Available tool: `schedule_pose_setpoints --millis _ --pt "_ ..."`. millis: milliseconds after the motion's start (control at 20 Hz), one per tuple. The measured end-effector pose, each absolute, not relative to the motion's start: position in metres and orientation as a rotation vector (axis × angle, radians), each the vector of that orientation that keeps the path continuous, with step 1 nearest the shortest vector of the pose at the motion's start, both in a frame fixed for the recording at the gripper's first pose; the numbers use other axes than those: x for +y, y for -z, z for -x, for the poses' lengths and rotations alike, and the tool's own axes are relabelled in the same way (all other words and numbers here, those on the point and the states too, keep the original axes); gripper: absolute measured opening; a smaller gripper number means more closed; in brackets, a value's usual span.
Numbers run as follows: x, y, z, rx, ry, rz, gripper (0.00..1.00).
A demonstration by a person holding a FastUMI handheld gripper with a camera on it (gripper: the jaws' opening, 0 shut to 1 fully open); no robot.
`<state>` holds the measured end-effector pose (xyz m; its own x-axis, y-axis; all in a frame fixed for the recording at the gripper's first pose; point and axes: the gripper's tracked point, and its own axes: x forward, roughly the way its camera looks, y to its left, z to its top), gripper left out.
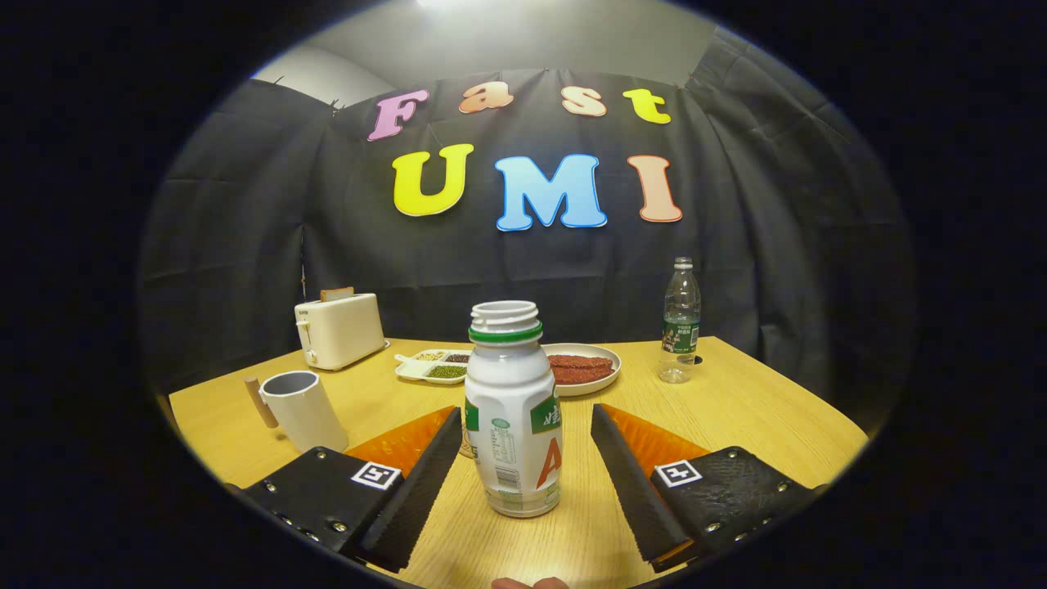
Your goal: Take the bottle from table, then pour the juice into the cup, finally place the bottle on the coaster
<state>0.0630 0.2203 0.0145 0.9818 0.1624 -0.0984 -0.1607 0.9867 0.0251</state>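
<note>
Bottle upright, mouth up, between open tongs.

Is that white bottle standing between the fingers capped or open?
Open: the white bottle stands upright, its threaded mouth bare above the green ring.

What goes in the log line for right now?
phase: reach | gripper: open, straddling bottle, not touching | bottle: upright, uncapped, on table | cup: left

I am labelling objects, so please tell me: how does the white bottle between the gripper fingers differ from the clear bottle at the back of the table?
The white bottle is opaque, squat and uncapped; the clear bottle is see-through, slim and looks capped. The white bottle stands between the open gripper fingers, untouched; the clear bottle stands far beyond them, beside the plate. Both stand upright on the table.
</note>
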Motion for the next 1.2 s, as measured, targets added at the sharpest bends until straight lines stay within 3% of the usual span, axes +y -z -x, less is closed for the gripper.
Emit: schedule_pose_setpoints --millis 700,800,1200 --pt "0.226 0.01 -0.1 0.159 -0.08 0.05 0.97" --pt "0.228 0.012 -0.102 0.165 -0.072 0.059 0.74" --pt "0.246 -0.004 -0.1 0.205 -0.099 0.169 0.73"
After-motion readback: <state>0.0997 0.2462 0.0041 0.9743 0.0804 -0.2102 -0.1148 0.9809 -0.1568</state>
